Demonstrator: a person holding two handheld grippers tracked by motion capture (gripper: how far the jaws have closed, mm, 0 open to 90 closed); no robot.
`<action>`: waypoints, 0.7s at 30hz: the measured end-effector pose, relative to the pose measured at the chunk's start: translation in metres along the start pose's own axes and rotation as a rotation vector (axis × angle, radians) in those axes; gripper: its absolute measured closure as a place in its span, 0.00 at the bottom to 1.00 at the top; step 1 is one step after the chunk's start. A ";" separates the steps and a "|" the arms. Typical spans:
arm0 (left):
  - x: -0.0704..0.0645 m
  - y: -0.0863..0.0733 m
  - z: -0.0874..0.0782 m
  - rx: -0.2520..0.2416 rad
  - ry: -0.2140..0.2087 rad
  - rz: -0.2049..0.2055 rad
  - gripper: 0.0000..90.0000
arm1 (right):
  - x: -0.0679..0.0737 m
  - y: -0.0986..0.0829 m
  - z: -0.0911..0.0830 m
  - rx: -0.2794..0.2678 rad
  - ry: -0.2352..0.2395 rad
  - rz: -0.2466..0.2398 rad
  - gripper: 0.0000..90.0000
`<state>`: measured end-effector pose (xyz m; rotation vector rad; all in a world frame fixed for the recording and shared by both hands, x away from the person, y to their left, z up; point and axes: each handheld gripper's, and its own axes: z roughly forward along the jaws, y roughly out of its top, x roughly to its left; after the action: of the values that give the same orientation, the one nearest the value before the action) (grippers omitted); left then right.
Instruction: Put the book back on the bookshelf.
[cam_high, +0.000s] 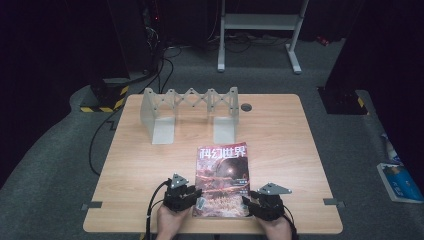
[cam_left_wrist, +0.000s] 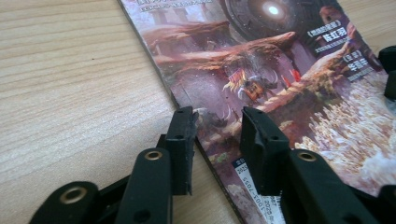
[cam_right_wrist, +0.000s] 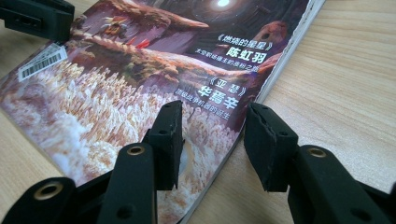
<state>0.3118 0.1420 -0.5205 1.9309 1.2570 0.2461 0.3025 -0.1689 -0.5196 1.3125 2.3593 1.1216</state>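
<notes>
Both grippers, left (cam_high: 194, 195) and right (cam_high: 248, 202), jaws apart, straddle the magazine's (cam_high: 222, 172) near edges; closing to grip comes next

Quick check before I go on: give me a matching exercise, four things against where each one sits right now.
Things:
1. magazine
2. left gripper
3. right gripper
4. folding rack

Places:
A. far side of the table, left of the round hole
B. open, straddling the magazine's left edge
C. flat at the table's near middle
D. open, straddling the magazine's right edge

Pairs: 1-C, 2-B, 3-D, 4-A
</notes>
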 end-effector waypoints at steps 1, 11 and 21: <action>0.000 0.000 0.001 -0.006 -0.015 -0.012 0.66 | -0.002 0.000 0.000 -0.002 0.011 -0.010 0.64; 0.012 0.014 0.013 -0.039 0.040 -0.047 0.49 | -0.019 -0.008 -0.003 -0.135 0.009 0.075 0.56; 0.012 0.017 0.026 -0.101 0.126 0.024 0.44 | -0.038 0.013 0.002 -0.129 -0.043 0.081 0.53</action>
<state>0.3436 0.1351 -0.5283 1.8687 1.2775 0.4413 0.3335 -0.1940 -0.5185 1.3827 2.1823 1.2332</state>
